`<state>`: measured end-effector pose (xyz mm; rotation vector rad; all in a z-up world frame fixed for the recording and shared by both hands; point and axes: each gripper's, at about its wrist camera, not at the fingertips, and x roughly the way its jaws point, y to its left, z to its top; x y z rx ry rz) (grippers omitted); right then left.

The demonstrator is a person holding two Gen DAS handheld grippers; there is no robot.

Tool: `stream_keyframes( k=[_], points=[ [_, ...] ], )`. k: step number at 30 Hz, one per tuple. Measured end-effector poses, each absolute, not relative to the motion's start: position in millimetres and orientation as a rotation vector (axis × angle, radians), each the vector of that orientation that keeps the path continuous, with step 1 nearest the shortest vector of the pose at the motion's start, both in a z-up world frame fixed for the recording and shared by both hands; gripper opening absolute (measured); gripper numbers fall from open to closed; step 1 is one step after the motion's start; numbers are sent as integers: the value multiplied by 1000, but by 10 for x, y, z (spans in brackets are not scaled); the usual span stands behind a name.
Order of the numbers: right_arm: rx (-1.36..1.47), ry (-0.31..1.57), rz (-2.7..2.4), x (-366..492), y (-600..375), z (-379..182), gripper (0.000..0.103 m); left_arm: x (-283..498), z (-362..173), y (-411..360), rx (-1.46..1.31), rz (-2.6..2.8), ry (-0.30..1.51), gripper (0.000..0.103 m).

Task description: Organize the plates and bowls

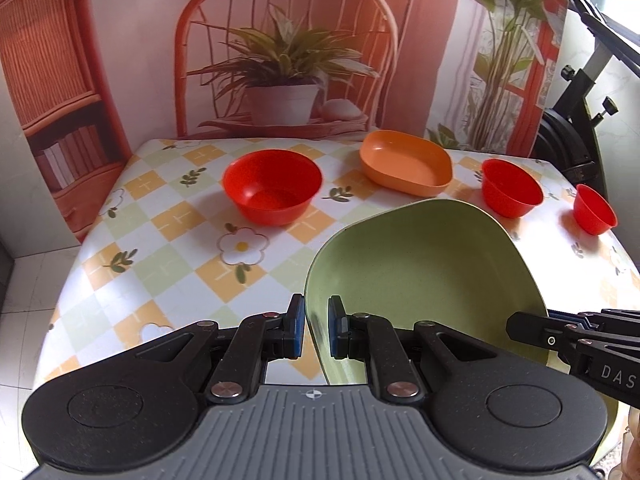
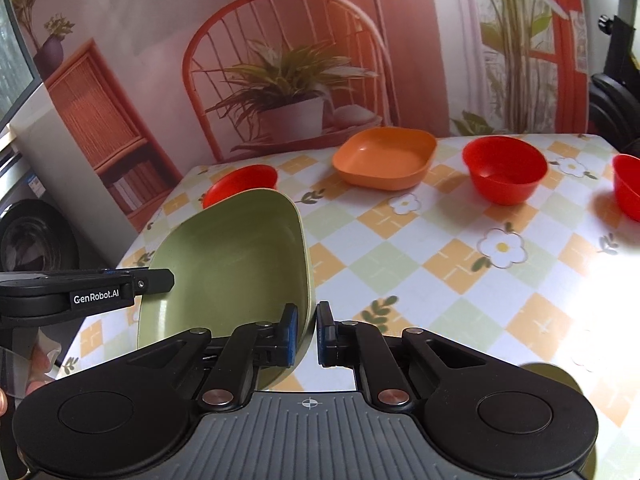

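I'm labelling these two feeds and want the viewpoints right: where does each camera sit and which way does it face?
Left wrist: rides the left claw, facing across the table; its pads pinch the green plate rim; the right claw enters from the right.
Right wrist: rides the right claw, facing likewise, pinching the plate's opposite rim; fingertips show lower left.
Shared: green plate, orange dish, red bowls.

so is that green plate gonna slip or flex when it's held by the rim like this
Probably stiff: the green plate keeps its shape though tilted. Its smooth, slightly glossy surface could slip, so both the left tongs and right tongs pinching opposite rims likely helps. It looks light, like plastic.
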<state>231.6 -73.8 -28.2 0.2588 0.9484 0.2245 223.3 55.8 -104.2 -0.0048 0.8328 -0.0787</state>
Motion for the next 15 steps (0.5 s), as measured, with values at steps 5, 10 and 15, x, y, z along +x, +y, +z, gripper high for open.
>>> stream_keyframes(
  k=[5, 10, 15],
  points=[
    [295, 946, 188, 2237, -1006, -271, 9, 2217, -1093, 374, -11, -125, 850, 13],
    [319, 948, 151, 2161, -1280, -264, 8, 2191, -1114, 210, -37, -183, 862, 13],
    [335, 964, 103, 2066, -1507, -302, 8, 2181, -1145, -15, -35, -226, 865, 13]
  ],
)
